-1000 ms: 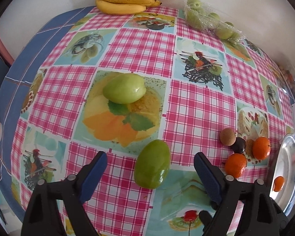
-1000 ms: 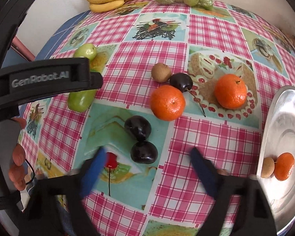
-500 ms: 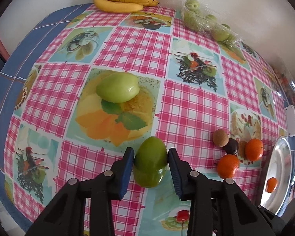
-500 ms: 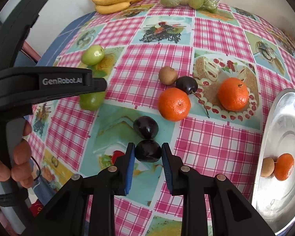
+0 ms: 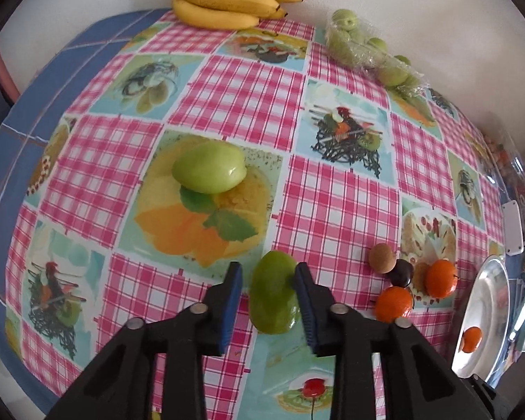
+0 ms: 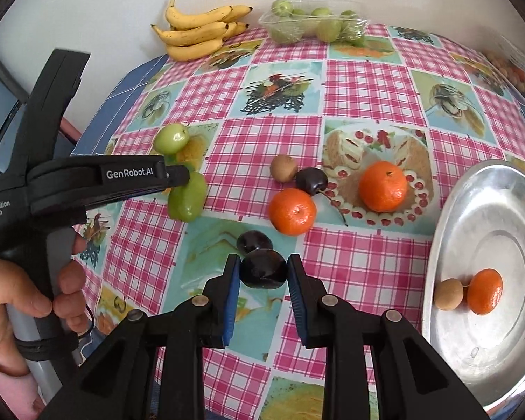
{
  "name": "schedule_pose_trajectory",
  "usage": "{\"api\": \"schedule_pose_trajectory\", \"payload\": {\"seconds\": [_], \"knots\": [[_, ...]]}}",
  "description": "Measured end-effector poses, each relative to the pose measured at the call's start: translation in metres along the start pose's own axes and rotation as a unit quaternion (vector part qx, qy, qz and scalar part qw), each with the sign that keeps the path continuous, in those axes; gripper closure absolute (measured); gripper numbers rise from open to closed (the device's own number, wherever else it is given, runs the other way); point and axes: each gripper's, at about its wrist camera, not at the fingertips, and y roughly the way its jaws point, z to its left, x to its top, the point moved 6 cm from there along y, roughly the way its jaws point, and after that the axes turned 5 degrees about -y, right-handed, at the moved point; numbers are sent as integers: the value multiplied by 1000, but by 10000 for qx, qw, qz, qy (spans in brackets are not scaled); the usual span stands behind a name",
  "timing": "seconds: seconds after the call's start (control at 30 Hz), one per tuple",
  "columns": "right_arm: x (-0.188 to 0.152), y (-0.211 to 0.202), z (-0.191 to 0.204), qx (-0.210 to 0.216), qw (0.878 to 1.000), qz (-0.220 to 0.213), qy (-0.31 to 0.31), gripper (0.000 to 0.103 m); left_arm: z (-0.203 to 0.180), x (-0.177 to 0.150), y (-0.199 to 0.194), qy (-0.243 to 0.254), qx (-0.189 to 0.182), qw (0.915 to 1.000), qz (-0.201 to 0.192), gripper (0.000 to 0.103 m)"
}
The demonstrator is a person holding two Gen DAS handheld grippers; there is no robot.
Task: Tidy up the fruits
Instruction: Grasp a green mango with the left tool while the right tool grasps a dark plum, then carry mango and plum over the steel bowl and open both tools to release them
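— Nearest first, then: what do the two grippers carry?

— Item one: the right gripper point(image 6: 263, 271), fingers pinching a dark plum point(image 6: 263, 268) from both sides. A second dark plum point(image 6: 252, 240) lies just behind it, touching or nearly so. Item two: the left gripper point(image 5: 267, 295), fingers closed around a long green fruit point(image 5: 274, 296); the right-hand finger presses its side, the other stands very close, and I cannot tell whether it touches. From the right wrist view this fruit hangs at the finger ends above the checked cloth point(image 6: 367, 87).

— And on the counter past those?

— Mid counter: one mandarin point(image 6: 292, 211), then a dark cherry point(image 6: 310, 181) with a brown kiwi-like fruit point(image 6: 283, 168) touching it, and a second mandarin point(image 6: 383, 185) on the printed cake square. Toward the left edge: a pale green fruit point(image 5: 209, 167) resting on the printed orange square, well apart from the cluster.

— The tray?

— Silver tray point(image 6: 448, 217) at the right edge of the counter, holding a small mandarin point(image 6: 485, 291) and a small brown fruit point(image 6: 448, 294), side by side, near its left rim.

— Far edge?

— Against the wall: a bunch of bananas point(image 6: 201, 31) toward the far left corner, and beside it a clear wrapped punnet of green fruits point(image 6: 315, 22). At the far right corner: a clear pack with small brownish items, too blurred to name.
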Motion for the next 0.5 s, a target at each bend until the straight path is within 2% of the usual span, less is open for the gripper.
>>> {"api": "schedule_pose_trajectory", "payload": {"seconds": [0.07, 0.23, 0.27, 0.33, 0.5], "knots": [[0, 2, -1, -21, 10000, 38, 6, 75, -1, -3, 2, 64, 58, 10000, 5, 54], [0, 4, -2, -59, 10000, 75, 7, 75, -14, -11, 11, 281, -1, 9995, 155, 54], [0, 4, -2, -63, 9999, 80, 9, 75, -16, -13, 15, 318, 22, 9992, 230, 54], [-2, 4, -2, -79, 9999, 88, 26, 75, -17, -16, 19, 335, 1, 9990, 311, 62], [-1, 5, -3, -98, 9999, 105, 64, 75, -18, -15, 15, 275, -77, 9993, 259, 63]]}}
